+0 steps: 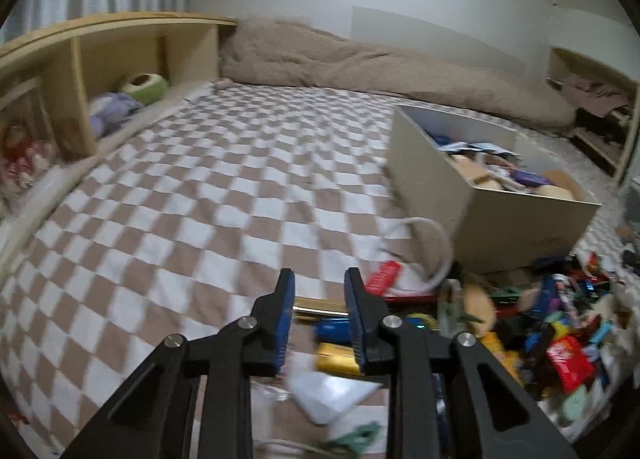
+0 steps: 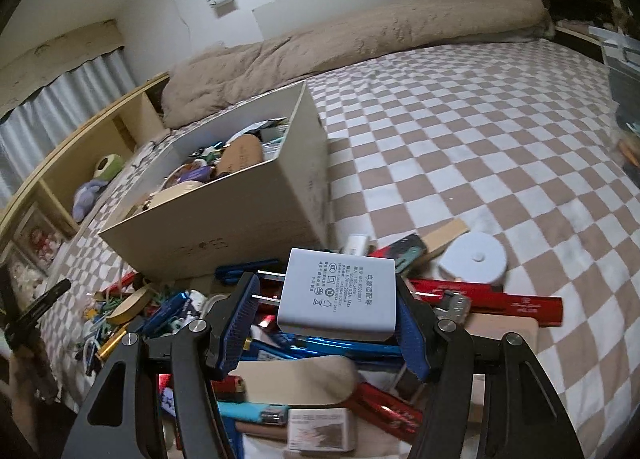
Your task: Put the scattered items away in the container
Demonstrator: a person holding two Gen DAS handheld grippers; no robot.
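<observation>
Already lifted clear of the clutter, the white power adapter point(image 2: 338, 295) sits clamped between the blue pads of the right gripper point(image 2: 326, 319), label side up, its two metal prongs pointing left across the jaws. The adapter's longer side runs forward along the fingers, so the grip spans its narrower width.

What the coming move appears to turn on is where the cardboard box point(image 2: 224, 235) lies from that gripper: ahead and to the left, its near wall just beyond the pile of scattered items point(image 2: 400, 399) on the checkered bed point(image 2: 480, 131). The box's open top is higher than the adapter in the right wrist view, and its long axis runs away toward the brown duvet point(image 2: 360, 39). Judging from this, the adapter would have to be raised over the near wall and carried forward and left before release. The box already holds many things, so a drop near the front edge could land on top of them rather than slide in.

The left gripper point(image 1: 320, 319) is parted and holds nothing; it hangs low over the left edge of the same pile, above a gold and blue item. From its camera the cardboard box point(image 1: 480, 199) lies ahead and to the right. Of the two, the right one is the loaded one and seems about as near to the box.
</observation>
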